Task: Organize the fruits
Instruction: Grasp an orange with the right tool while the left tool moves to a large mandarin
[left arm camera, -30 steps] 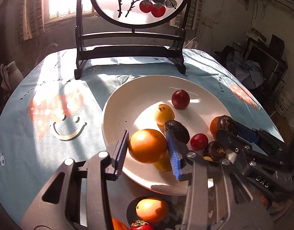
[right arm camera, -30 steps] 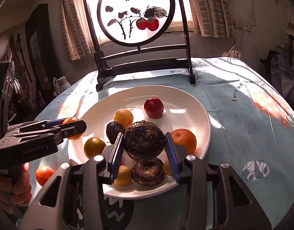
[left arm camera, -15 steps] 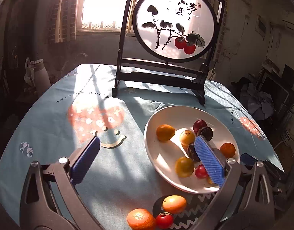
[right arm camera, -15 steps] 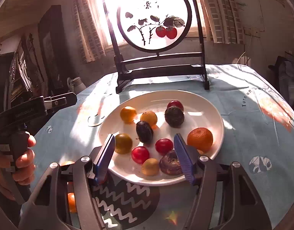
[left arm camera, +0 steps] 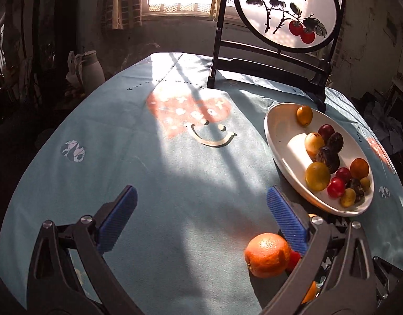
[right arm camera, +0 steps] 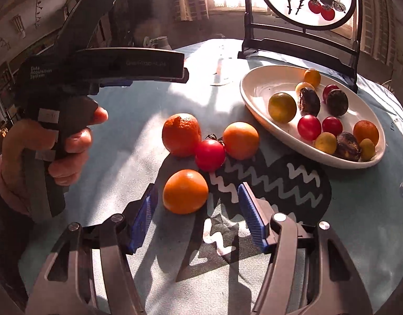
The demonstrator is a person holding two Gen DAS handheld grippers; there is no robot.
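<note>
A white plate [right arm camera: 256, 107] with several small fruits stands on the blue tablecloth; it also shows in the left wrist view [left arm camera: 280, 155]. Beside it on the cloth lie three oranges, the nearest one [right arm camera: 185, 191], a bumpy one [right arm camera: 181, 134] and a smooth one [right arm camera: 240, 140], with a red tomato [right arm camera: 209, 155] between them. My right gripper [right arm camera: 197, 214] is open and empty, just short of the nearest orange. My left gripper [left arm camera: 201, 218] is open and empty above bare cloth, with the bumpy orange [left arm camera: 267, 254] by its right finger.
A black-framed round screen with painted persimmons [left arm camera: 288, 13] stands at the table's far edge behind the plate. A pale jug [left arm camera: 89, 67] stands off the table to the left. The left hand and its gripper body [right arm camera: 70, 84] fill the left of the right wrist view.
Both grippers let go of fruit on the plate, opened, and pulled back left and toward me. The right one now faces the loose oranges; the left one is over bare cloth.
</note>
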